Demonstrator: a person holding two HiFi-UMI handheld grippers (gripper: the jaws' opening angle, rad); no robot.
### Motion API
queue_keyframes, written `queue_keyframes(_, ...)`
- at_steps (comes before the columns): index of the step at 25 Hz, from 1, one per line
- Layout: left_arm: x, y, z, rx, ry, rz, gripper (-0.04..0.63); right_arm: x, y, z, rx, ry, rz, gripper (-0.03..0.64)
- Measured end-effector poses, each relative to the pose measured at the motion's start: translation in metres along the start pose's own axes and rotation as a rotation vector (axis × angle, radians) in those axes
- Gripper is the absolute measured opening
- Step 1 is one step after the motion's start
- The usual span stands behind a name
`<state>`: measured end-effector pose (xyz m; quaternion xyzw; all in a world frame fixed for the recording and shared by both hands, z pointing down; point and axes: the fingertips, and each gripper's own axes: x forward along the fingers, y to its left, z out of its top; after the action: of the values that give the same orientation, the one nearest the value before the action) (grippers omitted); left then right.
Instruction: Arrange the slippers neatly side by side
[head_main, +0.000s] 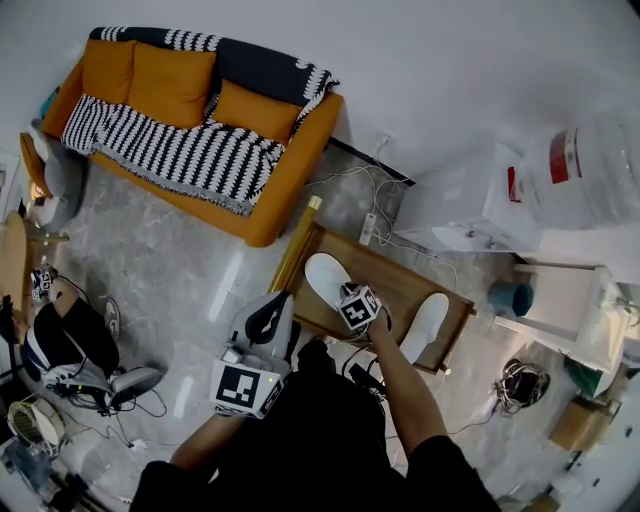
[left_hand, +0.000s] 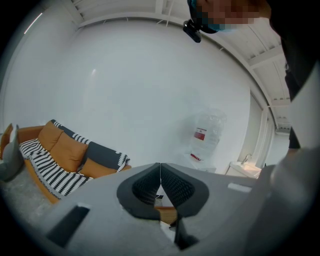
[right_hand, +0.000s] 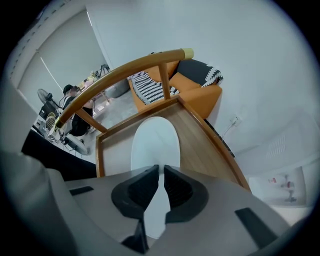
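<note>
Head view: the white slipper (head_main: 322, 275) is seen at the left end of the low wooden table (head_main: 395, 275), with the right gripper (head_main: 352, 293) set down on its near end. The second slipper (head_main: 428, 322) is parked well apart at the right end.

Left gripper view: the left gripper (left_hand: 160, 172) is seen closed, with nothing held.

Right gripper view: the jaws are nearly closed, pinched on the white slipper's edge.
</note>
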<state>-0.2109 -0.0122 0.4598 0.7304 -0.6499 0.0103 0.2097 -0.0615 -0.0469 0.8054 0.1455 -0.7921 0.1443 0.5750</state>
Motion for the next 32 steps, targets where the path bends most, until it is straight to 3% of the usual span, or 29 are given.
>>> queue_keyframes(5, 0.004, -0.003, 0.002, 0.005, -0.002, -0.013, 0.017, -0.007, -0.001, -0.002, 0.052, -0.020, 0.002, 0.034)
queue_keyframes(13, 0.016, -0.020, 0.006, 0.027, 0.004, -0.071, 0.017, -0.029, -0.016, -0.018, 0.221, -0.084, -0.029, 0.033)
queue_keyframes(28, 0.047, -0.108, 0.013, 0.114, 0.020, -0.283, 0.017, -0.098, -0.067, -0.090, 0.724, -0.258, -0.117, 0.031)
queue_keyframes(32, 0.051, -0.131, 0.010, 0.130, 0.022, -0.336, 0.017, -0.115, -0.074, -0.113, 0.816, -0.282, -0.147, 0.029)
